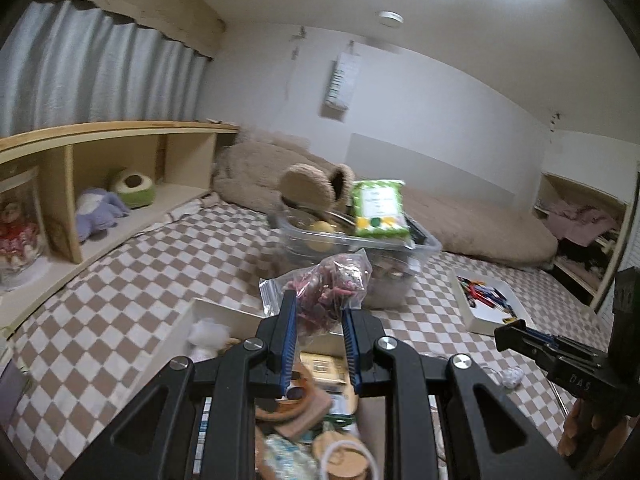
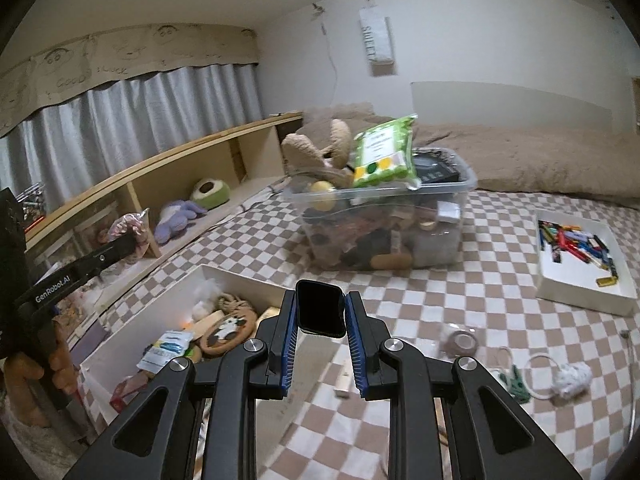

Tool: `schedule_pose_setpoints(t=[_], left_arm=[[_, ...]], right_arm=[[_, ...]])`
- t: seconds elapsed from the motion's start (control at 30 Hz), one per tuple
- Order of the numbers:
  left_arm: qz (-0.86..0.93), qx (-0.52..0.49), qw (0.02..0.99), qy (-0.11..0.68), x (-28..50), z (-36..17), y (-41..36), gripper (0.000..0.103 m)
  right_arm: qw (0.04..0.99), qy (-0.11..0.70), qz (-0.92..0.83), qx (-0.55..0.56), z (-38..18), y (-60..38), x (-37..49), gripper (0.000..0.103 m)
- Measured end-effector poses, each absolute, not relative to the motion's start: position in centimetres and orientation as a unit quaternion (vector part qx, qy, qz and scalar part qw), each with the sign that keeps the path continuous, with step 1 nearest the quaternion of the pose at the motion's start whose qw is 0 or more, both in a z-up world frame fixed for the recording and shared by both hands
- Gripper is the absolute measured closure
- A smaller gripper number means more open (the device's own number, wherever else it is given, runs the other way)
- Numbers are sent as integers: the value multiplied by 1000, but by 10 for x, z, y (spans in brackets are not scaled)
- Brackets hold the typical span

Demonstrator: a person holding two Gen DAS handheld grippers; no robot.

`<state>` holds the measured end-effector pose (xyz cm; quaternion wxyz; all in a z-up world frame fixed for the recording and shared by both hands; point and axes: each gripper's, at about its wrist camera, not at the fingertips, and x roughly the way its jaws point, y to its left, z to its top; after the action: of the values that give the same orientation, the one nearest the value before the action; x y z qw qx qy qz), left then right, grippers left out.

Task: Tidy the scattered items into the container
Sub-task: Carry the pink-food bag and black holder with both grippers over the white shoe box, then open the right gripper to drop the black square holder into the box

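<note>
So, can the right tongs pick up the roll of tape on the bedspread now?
Probably not yet: the right tongs are shut on a black phone. The roll of tape lies unobstructed nearby, but the phone needs dropping off first.

White lettering "GenRobot.AI" runs along the black body of the left gripper (image 2: 120, 249) at the left edge of the right wrist view. The letters "DAS" are embossed on the black body of the right gripper (image 1: 510, 334) at the near right of the left wrist view. On the far wall, a hanging white sign (image 2: 377, 40) reads "SMILE" vertically, and the tan curtain valance (image 2: 120, 56) at far left shows the handwritten words "GOOD LUCK" among drawn faces.
</note>
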<state>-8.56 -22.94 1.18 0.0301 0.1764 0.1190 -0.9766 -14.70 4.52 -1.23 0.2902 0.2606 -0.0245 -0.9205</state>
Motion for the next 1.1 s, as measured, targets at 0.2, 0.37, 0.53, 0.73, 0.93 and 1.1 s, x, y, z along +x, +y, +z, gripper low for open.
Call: schedule_pose_setpoints(t=[0.2, 0.37, 0.53, 0.73, 0.93, 1.1], left_arm=[[-973, 174, 44, 142, -80, 6, -253, 82], [-970, 181, 44, 155, -82, -1, -259, 82], [-969, 190, 32, 152, -87, -6, -252, 82], [-966, 206, 5, 155, -94, -13, -243, 82], [-962, 217, -16, 163, -97, -17, -238, 82], [-960, 224, -27, 163, -96, -21, -232, 82]], right_arm=[[314, -9, -909, 275, -18, 16, -151, 79], [336, 18, -893, 298, -29, -14, -157, 79], [344, 43, -881, 321, -43, -40, -167, 79], [334, 84, -864, 367, -66, -66, -187, 79], [320, 98, -853, 402, -86, -75, -205, 79], [321, 88, -845, 418, -92, -72, -212, 79]])
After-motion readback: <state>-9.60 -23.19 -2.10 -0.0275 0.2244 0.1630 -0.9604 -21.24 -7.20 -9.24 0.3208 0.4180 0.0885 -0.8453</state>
